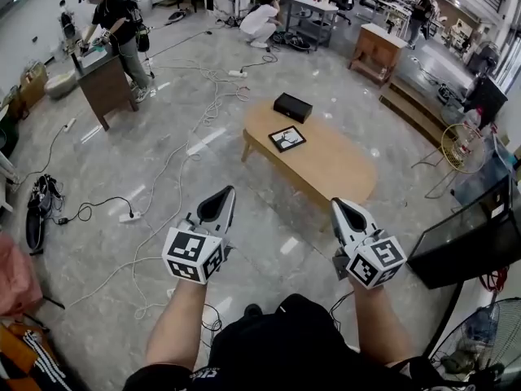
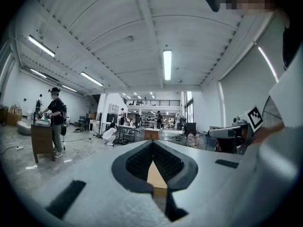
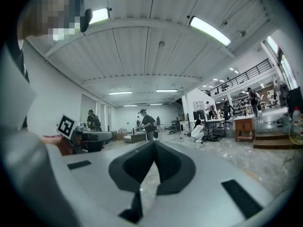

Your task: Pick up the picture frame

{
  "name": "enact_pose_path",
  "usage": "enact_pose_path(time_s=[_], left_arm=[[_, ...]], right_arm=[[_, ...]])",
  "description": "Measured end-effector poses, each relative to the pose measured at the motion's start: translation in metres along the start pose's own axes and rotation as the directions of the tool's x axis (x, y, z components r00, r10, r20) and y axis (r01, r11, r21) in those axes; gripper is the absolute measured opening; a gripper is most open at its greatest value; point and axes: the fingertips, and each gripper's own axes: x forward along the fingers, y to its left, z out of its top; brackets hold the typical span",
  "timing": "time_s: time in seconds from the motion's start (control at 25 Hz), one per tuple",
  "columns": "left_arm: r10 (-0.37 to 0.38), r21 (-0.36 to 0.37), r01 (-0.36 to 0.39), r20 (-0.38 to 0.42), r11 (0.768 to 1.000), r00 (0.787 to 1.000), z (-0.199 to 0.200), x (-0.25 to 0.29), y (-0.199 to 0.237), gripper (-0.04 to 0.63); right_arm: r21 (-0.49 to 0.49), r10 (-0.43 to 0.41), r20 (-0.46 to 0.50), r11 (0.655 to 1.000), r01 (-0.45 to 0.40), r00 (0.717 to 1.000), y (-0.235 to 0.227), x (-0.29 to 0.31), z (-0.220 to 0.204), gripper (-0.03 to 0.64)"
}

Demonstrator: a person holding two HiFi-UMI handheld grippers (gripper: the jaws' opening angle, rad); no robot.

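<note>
Both my grippers are held out level in front of me over the floor [image 1: 277, 226], and neither has anything in it. The left gripper [image 1: 221, 195] has its jaws pressed together with nothing between them, and the right gripper [image 1: 340, 208] is closed up empty the same way, pads meeting at the tips.

The picture frame [image 1: 286, 138] is lying flat on the oval wooden counter [image 1: 334, 165] ahead of me, towards the far end of it, black border with a light picture inside. It's well apart from both grippers. Just past it on the same counter there's a black box [image 1: 292, 107], near the frame but not touching it.

Loose cables [image 1: 175, 165] snake over the floor to the left of the counter. Further back, one person [image 1: 260, 20] is crouched down on the floor, and another person [image 1: 118, 23] is standing off to the left.
</note>
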Motion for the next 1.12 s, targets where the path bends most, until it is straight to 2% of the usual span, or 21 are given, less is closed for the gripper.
enact_pose_path(time_s=[0.28, 0.56, 0.84, 1.12], left_arm=[[0.008, -0.02, -0.009, -0.028, 1.0, 1.0, -0.014, -0.005, 0.019, 0.009], [0.009, -0.015, -0.01, -0.065, 1.0, 0.998, -0.024, 0.025, 0.036, 0.009], [0.024, -0.014, -0.025, -0.095, 1.0, 0.995, -0.032, 0.091, 0.062, 0.009], [0.012, -0.012, -0.014, -0.131, 1.0, 0.991, -0.039, 0.186, 0.079, 0.009]], right_arm=[[0.046, 0.004, 0.0, 0.999, -0.004, 1.0, 0.001, 0.012, -0.013, 0.006], [0.097, 0.013, -0.005, 0.995, -0.013, 1.0, -0.023, 0.041, -0.027, 0.006], [0.128, 0.007, -0.023, 0.992, -0.004, 1.0, -0.083, 0.088, -0.035, 0.006], [0.151, 0.025, -0.045, 0.988, -0.018, 0.999, -0.155, 0.147, -0.036, 0.006]])
